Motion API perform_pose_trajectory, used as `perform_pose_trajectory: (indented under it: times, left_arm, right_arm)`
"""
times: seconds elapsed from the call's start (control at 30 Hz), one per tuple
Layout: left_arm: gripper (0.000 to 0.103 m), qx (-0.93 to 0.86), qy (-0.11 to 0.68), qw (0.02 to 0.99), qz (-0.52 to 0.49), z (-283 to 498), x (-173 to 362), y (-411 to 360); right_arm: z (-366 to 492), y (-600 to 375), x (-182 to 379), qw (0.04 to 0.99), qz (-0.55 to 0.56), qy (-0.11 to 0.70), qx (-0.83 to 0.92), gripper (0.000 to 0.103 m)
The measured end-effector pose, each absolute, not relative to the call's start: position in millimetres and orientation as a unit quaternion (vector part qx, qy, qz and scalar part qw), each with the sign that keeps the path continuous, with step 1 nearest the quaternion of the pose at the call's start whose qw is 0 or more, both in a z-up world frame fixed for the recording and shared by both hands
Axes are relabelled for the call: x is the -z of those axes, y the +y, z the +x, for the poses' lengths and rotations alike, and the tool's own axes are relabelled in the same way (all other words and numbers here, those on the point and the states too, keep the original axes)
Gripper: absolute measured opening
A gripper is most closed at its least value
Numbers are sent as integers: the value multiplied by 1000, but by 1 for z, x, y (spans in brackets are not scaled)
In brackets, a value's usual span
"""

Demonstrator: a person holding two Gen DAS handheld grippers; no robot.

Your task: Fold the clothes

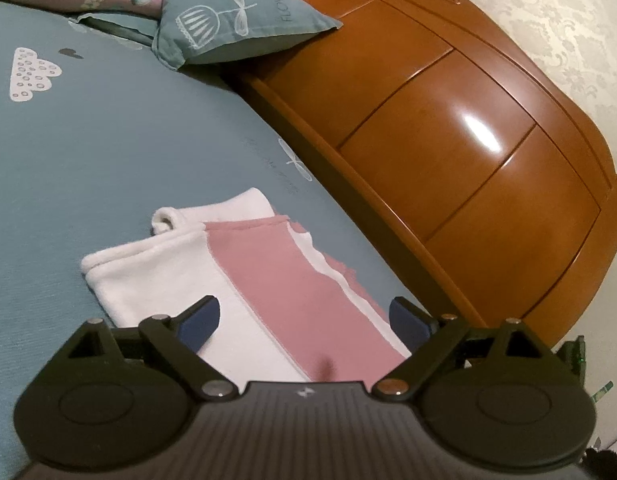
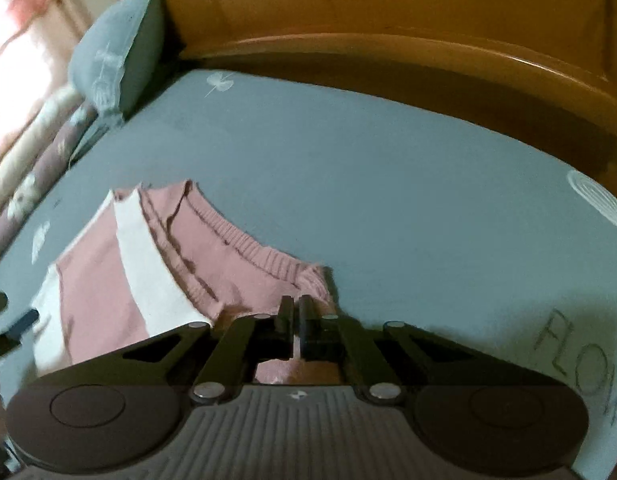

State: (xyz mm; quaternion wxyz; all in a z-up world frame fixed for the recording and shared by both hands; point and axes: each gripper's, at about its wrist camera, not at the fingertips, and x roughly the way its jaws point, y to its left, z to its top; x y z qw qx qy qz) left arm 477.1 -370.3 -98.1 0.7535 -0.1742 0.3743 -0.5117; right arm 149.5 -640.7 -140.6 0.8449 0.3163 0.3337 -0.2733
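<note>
Fingers first: the left gripper stands spread wide over the pink-and-white sweater, gripping nothing; the right gripper is clamped on its pink ribbed edge. Around the sweater: blue bedsheet, wooden headboard, blue pillow.

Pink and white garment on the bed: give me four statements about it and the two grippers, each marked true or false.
1. The garment lies on a blue-grey bedsheet. True.
2. The left gripper is clamped shut. False: its jaws stand wide open over the garment.
3. The right gripper is shut at the ribbed pink edge. True.
4. The headboard is white metal. False: it is glossy brown wood.
</note>
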Motion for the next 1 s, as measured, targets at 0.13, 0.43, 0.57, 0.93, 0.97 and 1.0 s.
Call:
perform_pose_trajectory:
  times: [0.13, 0.43, 0.57, 0.93, 0.97, 1.0]
  left_arm:
    - [92, 511, 375, 754, -171, 476, 98, -371]
    - [92, 509, 377, 755, -171, 478, 99, -370]
    - [92, 507, 378, 755, -174, 478, 98, -370]
    - [92, 484, 404, 768, -112, 475, 94, -379]
    - [92, 484, 404, 768, -112, 476, 93, -378]
    - [92, 486, 404, 766, -118, 476, 92, -376]
  right_arm:
    - [156, -629, 128, 864, 291, 320, 257, 20]
    - [181, -652, 142, 847, 298, 331, 289, 18]
    - [182, -650, 128, 854, 313, 311, 276, 22]
    - [211, -654, 137, 842, 341, 314, 277, 32]
    - [212, -649, 132, 849, 339, 306, 264, 35]
    - [217, -642, 127, 857, 335, 303, 248, 35]
